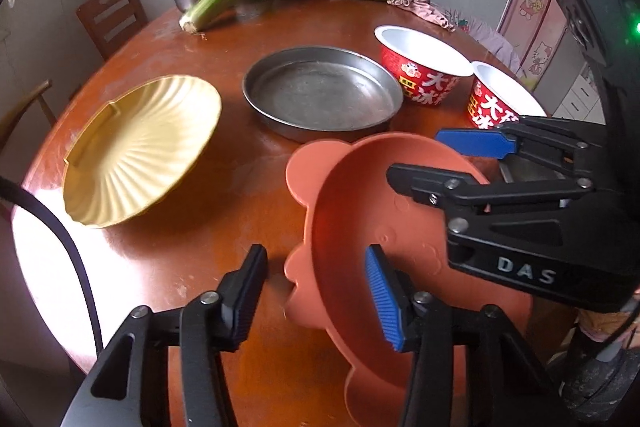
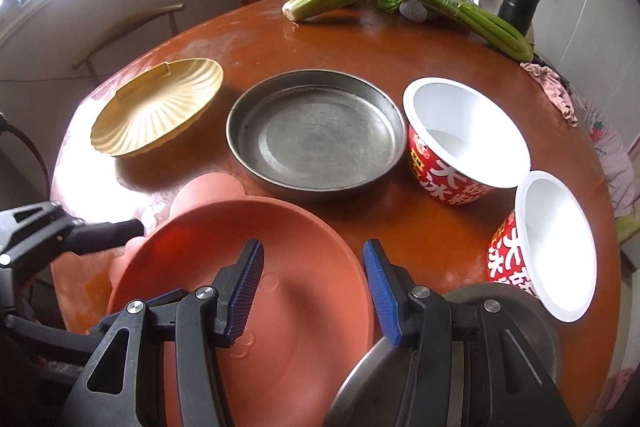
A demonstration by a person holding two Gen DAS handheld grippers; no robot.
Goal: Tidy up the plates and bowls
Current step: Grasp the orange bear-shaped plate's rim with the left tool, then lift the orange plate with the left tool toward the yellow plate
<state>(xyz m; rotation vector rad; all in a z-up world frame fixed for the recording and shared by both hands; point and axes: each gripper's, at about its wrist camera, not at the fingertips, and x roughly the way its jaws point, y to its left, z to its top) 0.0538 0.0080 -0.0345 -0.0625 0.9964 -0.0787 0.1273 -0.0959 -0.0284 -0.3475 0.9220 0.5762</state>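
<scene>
Sorting barely begun, by the look of it; orange plate straddled at two rims.
Left wrist: left gripper unclenched astride rim at 6 o'clock; yellow plate at 9, steel pan at 12, separate. Right wrist: right gripper likewise slack over rim; red bowls at 3, unstacked.

the orange bear-eared plate sits tilted between both grippers, its rim inside the right gripper and its eared edge inside the left gripper. just ahead of them a round steel pan lies flat and empty on the bench. left of it rests a yellow shell-shaped plate, ribbed, slightly tilted. right of the pan stand two red paper bowls, one farther and one nearer, white inside, leaning and touching each other.
</scene>
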